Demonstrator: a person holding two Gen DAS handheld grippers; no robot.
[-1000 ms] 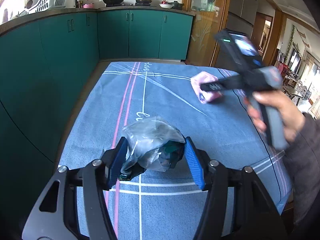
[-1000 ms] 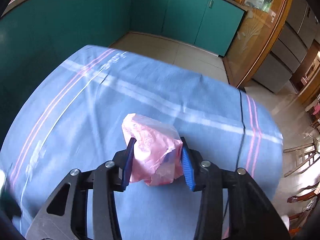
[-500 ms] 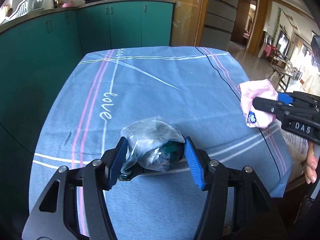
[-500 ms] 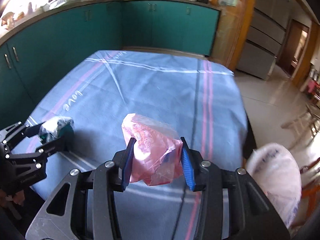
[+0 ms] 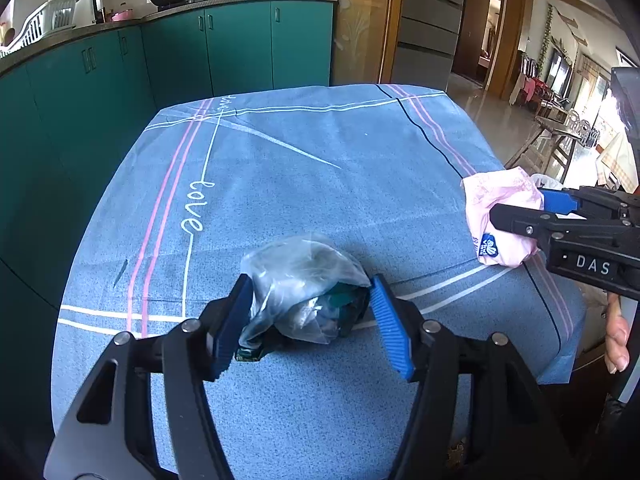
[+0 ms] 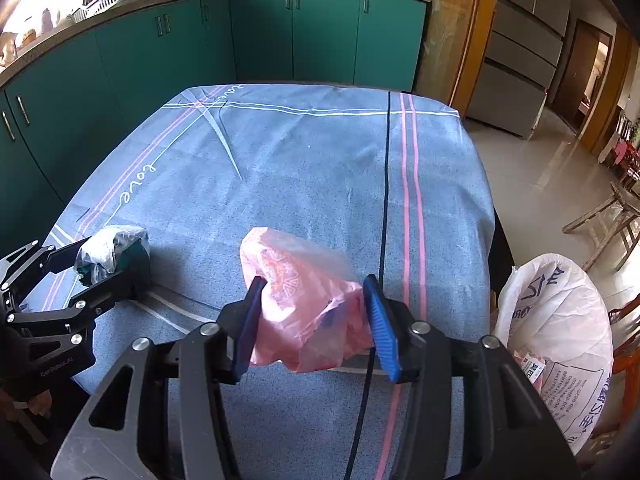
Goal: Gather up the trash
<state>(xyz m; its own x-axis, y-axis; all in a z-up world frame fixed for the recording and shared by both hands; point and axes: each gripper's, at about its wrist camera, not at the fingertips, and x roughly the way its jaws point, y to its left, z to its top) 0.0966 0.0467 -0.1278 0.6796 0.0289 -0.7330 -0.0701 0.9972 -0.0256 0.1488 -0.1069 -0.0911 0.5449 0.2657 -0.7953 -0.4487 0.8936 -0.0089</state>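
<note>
A clear plastic bag [image 5: 304, 276] with dark green rubbish inside sits between the blue pads of my left gripper [image 5: 310, 284], low over the blue tablecloth [image 5: 320, 160]. Its jaws are opening, and both pads still touch the bag. My right gripper [image 6: 315, 280] has a crumpled pink plastic bag [image 6: 304, 312] between its pads, near the table's right front edge. Those jaws are opening too, with the bag still wedged between them. The pink bag [image 5: 500, 208] also shows at the right of the left wrist view, and the clear bag [image 6: 108, 248] at the left of the right wrist view.
A big white printed sack [image 6: 556, 340] stands open-topped beside the table's right front corner. Teal cabinets [image 6: 320, 36] run along the left and far sides. A wooden bench [image 6: 608, 216] stands on the floor at right. A hand [image 5: 616, 340] holds the right gripper.
The right gripper swung with the pink bag from the far side of the table to its right front edge by the white sack. Both grippers' pads now stand slightly wider.
</note>
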